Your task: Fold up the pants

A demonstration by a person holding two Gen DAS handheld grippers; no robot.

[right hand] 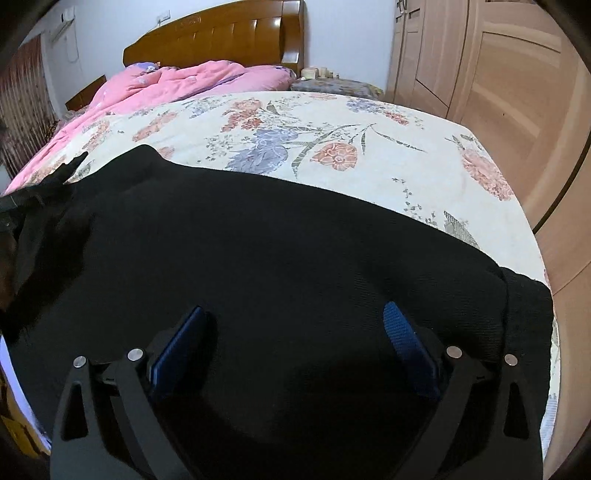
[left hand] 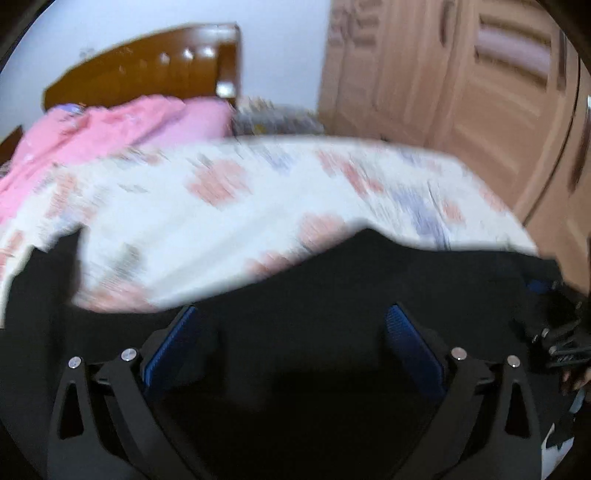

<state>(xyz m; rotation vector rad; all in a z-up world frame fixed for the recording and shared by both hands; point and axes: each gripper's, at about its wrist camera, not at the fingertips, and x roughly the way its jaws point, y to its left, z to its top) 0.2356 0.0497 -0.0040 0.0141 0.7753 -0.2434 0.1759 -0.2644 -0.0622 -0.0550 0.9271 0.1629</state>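
Observation:
Black pants [right hand: 258, 251] lie spread across the near end of a bed with a floral sheet [right hand: 332, 122]. My right gripper [right hand: 295, 314] is open just above the pants, its blue pads [right hand: 402, 339] wide apart with nothing between them. In the blurred left wrist view my left gripper [left hand: 293, 314] is also open over the black pants [left hand: 332, 288], blue pads [left hand: 173, 339] apart. The other gripper [left hand: 557, 332] shows at the right edge of that view.
A pink quilt [right hand: 177, 83] is bunched at the head of the bed below a wooden headboard [right hand: 221, 35]. Light wooden wardrobe doors [right hand: 498, 74] stand along the bed's right side. A bedside table [right hand: 332, 85] with small items stands by the headboard.

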